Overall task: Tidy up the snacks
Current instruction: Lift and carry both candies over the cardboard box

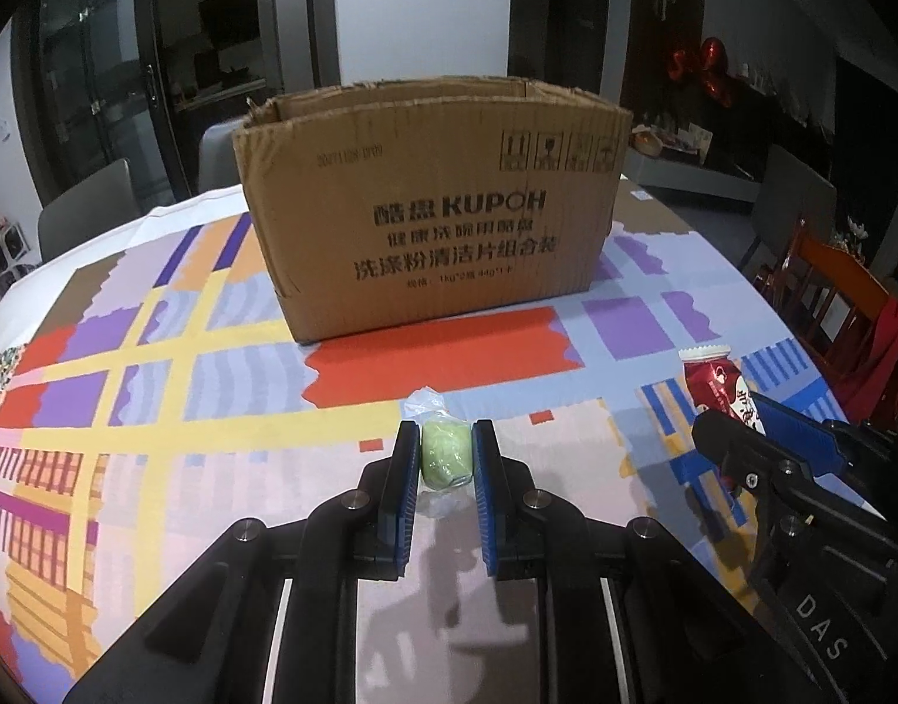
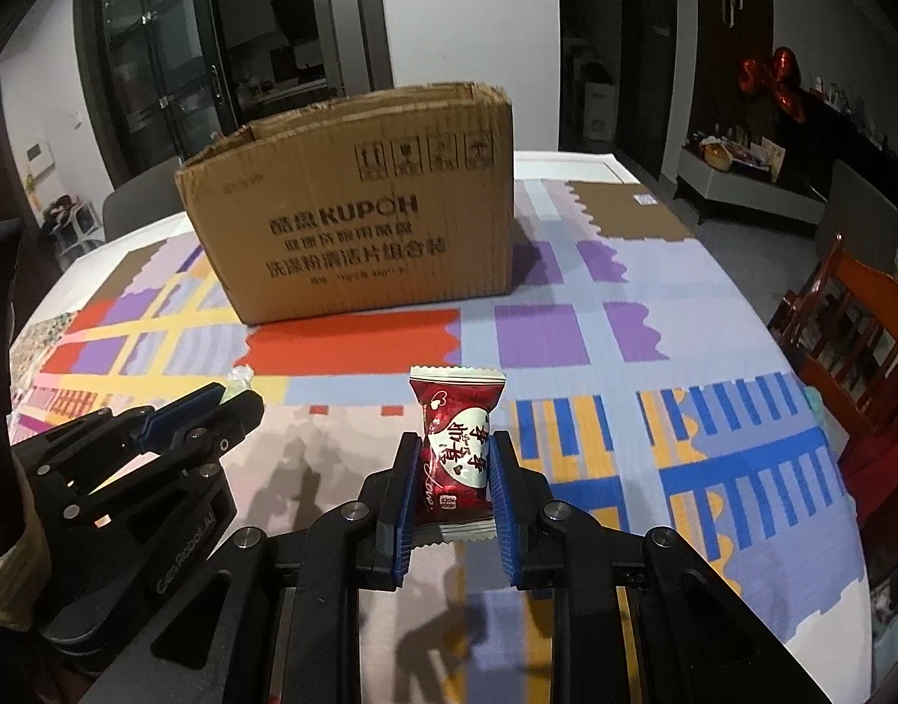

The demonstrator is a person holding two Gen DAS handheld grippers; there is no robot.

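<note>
Two wrapped sweets pinched in the grippers, near side of the cardboard box.

The left gripper (image 1: 445, 457) clamps a pale green candy (image 1: 445, 456) in clear twisted wrap; the right gripper (image 2: 453, 466) clamps a dark red packet (image 2: 456, 450) with a white heart label and crimped ends. Both sit above the patterned tablecloth (image 2: 578, 328); the open brown cardboard box (image 1: 431, 205) stands farther back.

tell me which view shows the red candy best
Right wrist: the red candy sits centered between the right tool's pads, label readable. Left wrist shows only its top at the edge, behind the right tool.
</note>
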